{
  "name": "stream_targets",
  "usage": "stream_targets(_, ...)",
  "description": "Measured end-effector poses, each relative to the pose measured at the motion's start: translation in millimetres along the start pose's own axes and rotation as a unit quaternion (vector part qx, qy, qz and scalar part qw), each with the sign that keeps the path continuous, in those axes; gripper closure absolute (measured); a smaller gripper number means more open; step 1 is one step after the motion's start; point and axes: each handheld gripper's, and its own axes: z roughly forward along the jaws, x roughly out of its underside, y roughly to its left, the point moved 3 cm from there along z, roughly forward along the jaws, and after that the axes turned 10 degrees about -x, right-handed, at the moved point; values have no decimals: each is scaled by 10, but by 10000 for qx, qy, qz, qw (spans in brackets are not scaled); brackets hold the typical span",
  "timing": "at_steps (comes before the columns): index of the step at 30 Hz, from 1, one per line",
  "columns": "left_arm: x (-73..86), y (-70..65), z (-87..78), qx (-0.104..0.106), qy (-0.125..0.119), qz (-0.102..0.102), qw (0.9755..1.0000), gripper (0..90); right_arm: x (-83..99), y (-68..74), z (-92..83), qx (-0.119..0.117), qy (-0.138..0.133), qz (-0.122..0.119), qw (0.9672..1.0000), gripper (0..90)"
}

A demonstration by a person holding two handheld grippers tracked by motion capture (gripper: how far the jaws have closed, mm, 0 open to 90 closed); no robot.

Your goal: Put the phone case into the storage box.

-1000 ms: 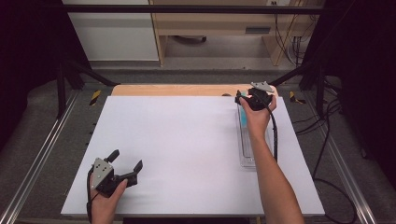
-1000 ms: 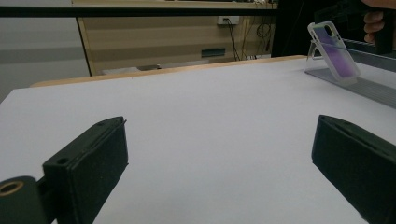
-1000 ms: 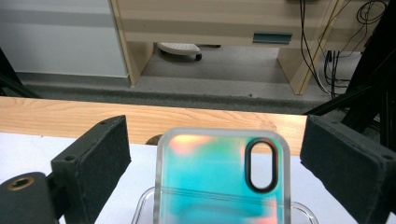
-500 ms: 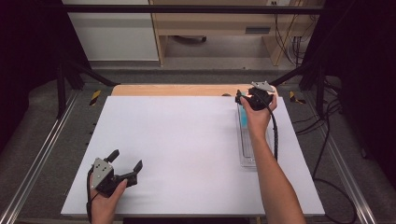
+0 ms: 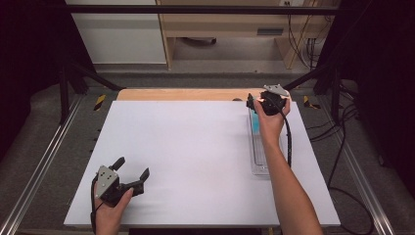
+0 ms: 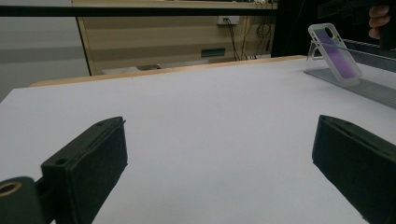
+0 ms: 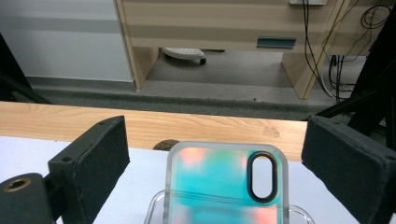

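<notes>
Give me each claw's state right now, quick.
Left claw: open, holding nothing, above the white table.
Right claw: open, just widening around the phone case, not gripping.

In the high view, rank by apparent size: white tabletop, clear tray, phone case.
1. White tabletop, by far the largest.
2. Clear tray.
3. Phone case, smallest, though the right hand covers part of it.

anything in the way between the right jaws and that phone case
Nothing visible. The right gripper has just been opening its jaws, which stand either side of the phone case, apart from it, as it leans on the clear stand.
</notes>
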Motion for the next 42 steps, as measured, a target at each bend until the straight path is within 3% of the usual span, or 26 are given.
stream_targets(6,-1,0,1,8,4,4,10000,28,-31,8,-32,-110,-44,129,9998,69)
stream_targets(21,-6,1,-3,5,-1,9,10000,28,-109,1,-142,-192,-98,168,9996,68)
stream_targets(31,-2,-2,1,5,6,13,10000,26,-139,38,-207,-326,-17,148,9994,62)
stream_targets(42,1,-8,1,4,2,23,10000,24,-155,21,-262,-442,178,285,9985,60)
